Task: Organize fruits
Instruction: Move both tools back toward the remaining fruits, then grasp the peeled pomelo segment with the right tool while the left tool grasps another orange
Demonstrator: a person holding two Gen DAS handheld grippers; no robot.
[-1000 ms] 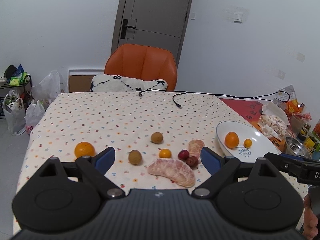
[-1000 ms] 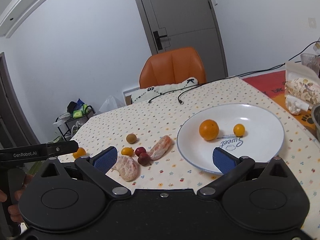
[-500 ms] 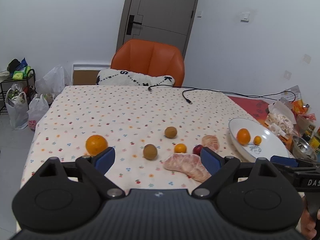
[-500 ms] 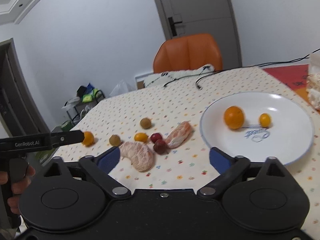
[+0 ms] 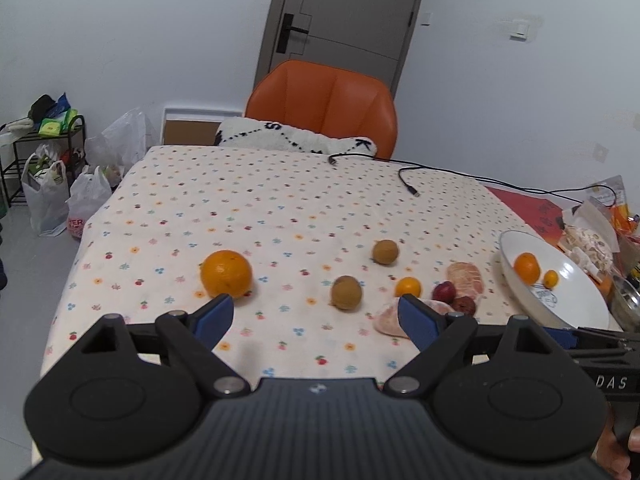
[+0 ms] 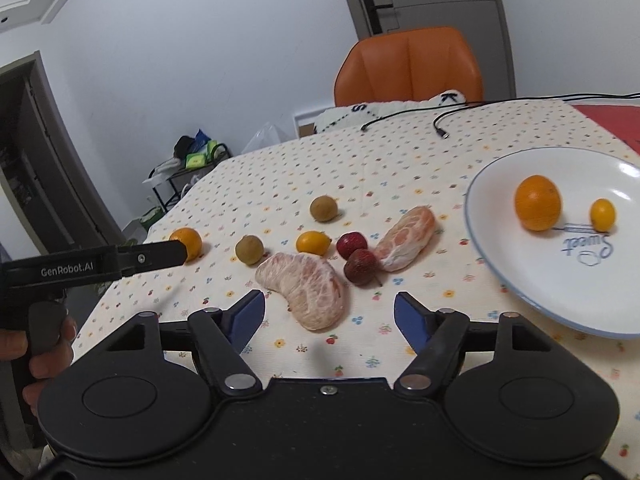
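Both claws stand wide open and empty. Over the last second the left gripper [image 5: 310, 316] has swung leftward toward the large orange [image 5: 226, 273], which now lies just beyond its left fingertip, while the right gripper [image 6: 329, 312] has drawn close over the peeled citrus piece [image 6: 305, 288]. An orange and a kumquat already sit on the plate [image 6: 520, 300]; the other fruits remain on the tablecloth [image 5: 280, 208], so sorting is probably at an early stage.

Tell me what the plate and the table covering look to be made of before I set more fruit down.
The plate looks like glazed ceramic or porcelain: glossy white, with light glints, a thin blue rim line and printed blue lettering; melamine can't be ruled out. The table covering looks like soft matte fabric, cream with small printed flowers, draping over the table edge with slight wrinkles and no shine.
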